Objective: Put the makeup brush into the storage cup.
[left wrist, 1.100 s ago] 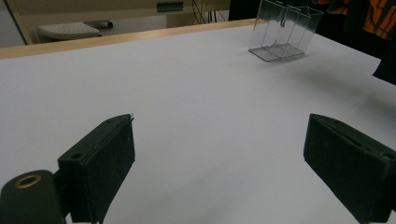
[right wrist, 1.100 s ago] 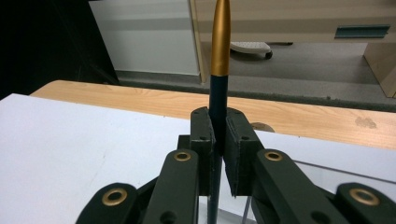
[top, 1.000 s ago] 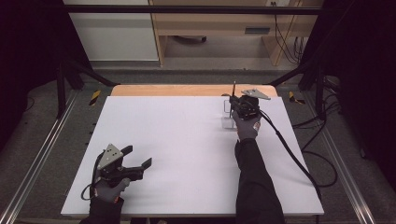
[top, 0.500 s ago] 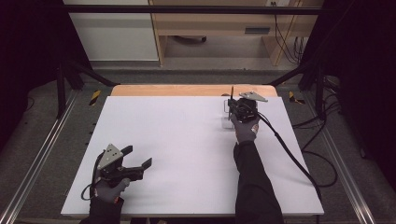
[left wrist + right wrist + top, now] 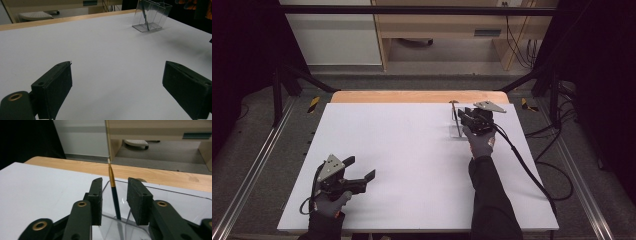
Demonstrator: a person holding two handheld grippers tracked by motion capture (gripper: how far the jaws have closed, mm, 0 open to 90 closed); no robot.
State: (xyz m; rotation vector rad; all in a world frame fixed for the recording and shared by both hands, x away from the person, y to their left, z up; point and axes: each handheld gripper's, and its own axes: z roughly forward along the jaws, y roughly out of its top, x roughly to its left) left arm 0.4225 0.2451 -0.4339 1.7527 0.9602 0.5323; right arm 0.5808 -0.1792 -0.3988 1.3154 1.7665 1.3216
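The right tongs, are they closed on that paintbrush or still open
Open. In the right gripper view, the right tongs stand with both jaws apart on either side of the paintbrush, touching neither; it stands in the clear holder.

No writing, label, brand or number I can read on anything here; all surfaces look unmarked.

A white surface [image 5: 412,165] covers most of the table, with a strip of light wood [image 5: 412,96] bare along its far edge. Grey carpeted floor [image 5: 447,80] lies beyond, where a wooden desk [image 5: 462,27] and a white cabinet [image 5: 332,37] stand. Black cables [image 5: 517,37] hang beside the desk. Metal rails [image 5: 252,175] run along both sides of the table.
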